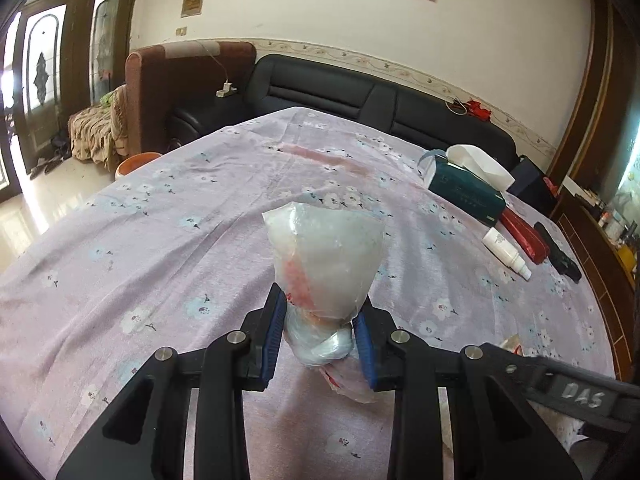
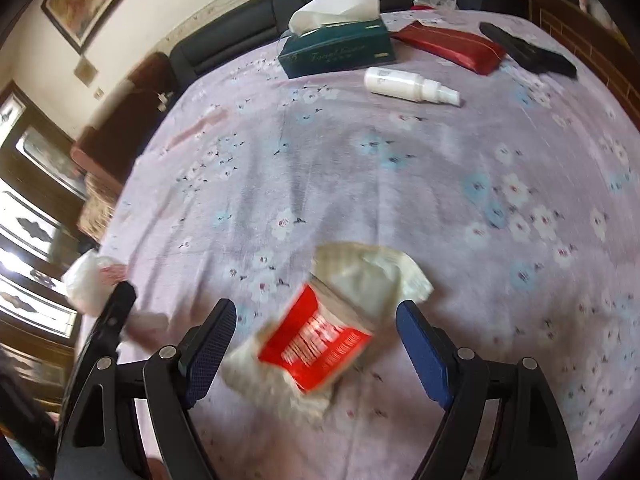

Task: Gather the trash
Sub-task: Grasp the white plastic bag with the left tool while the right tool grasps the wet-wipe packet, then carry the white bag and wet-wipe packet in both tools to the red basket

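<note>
Bag (image 1: 326, 264) stands upright, knotted end clamped in left tool (image 1: 320, 332).

The surface (image 2: 360, 184) has a purple flowery cloth on it. On it lie a green tissue box (image 2: 340, 50), a white bottle (image 2: 408, 85), a red pouch (image 2: 448, 49), a black thing (image 2: 528, 54) and a red and white wrapper (image 2: 324, 340).

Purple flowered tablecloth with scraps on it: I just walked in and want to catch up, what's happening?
A person is clearing trash with two handheld grippers. The left gripper is shut on a knotted clear plastic bag above the purple flowered tablecloth. The right gripper is open, straddling a crumpled red-and-white paper wrapper lying on the cloth, not yet gripped.
</note>
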A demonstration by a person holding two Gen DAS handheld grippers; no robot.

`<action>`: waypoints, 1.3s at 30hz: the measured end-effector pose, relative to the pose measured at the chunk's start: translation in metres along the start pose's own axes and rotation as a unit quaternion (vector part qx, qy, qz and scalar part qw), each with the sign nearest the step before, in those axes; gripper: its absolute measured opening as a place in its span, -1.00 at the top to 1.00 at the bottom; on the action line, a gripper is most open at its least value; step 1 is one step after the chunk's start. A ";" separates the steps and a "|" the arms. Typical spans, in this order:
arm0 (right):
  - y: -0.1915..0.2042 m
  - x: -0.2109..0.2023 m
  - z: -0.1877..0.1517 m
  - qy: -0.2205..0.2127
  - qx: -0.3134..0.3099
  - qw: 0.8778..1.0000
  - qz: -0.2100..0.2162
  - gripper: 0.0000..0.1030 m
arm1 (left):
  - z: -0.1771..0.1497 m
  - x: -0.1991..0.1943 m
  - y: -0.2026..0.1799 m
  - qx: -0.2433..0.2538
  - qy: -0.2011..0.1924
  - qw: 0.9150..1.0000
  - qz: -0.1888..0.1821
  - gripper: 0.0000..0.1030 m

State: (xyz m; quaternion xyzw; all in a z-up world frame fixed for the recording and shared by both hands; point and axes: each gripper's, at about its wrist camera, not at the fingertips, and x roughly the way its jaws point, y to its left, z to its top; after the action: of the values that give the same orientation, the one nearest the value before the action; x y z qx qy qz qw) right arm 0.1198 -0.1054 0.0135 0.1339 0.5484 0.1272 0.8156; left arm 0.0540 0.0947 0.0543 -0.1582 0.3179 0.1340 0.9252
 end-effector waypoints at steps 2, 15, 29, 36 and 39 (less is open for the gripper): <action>0.008 0.008 0.002 0.007 -0.021 0.999 -0.023 -0.67 | 0.000 -0.001 0.003 -0.005 -0.003 1.000 0.004 0.40; -0.044 -0.071 -0.053 -0.093 -0.092 0.991 -0.017 0.02 | -0.009 -0.009 -0.028 0.056 -0.005 0.997 -0.047 0.40; -0.106 -0.153 -0.108 -0.183 -0.073 0.980 -0.032 0.02 | -0.049 -0.070 -0.102 0.175 0.011 0.977 -0.121 0.40; -0.114 -0.170 -0.124 -0.198 -0.075 0.977 -0.027 0.01 | -0.081 -0.106 -0.113 0.180 0.015 0.973 -0.143 0.40; -0.117 -0.175 -0.131 -0.201 -0.076 0.976 -0.023 0.01 | -0.095 -0.117 -0.120 0.190 0.010 0.972 -0.137 0.40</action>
State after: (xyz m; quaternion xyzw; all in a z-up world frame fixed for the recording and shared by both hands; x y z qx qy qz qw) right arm -0.0594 -0.2664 0.0749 0.0814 0.3646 0.1199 0.9198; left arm -0.0452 -0.0684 0.0816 -0.0225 0.3217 -0.0584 0.9448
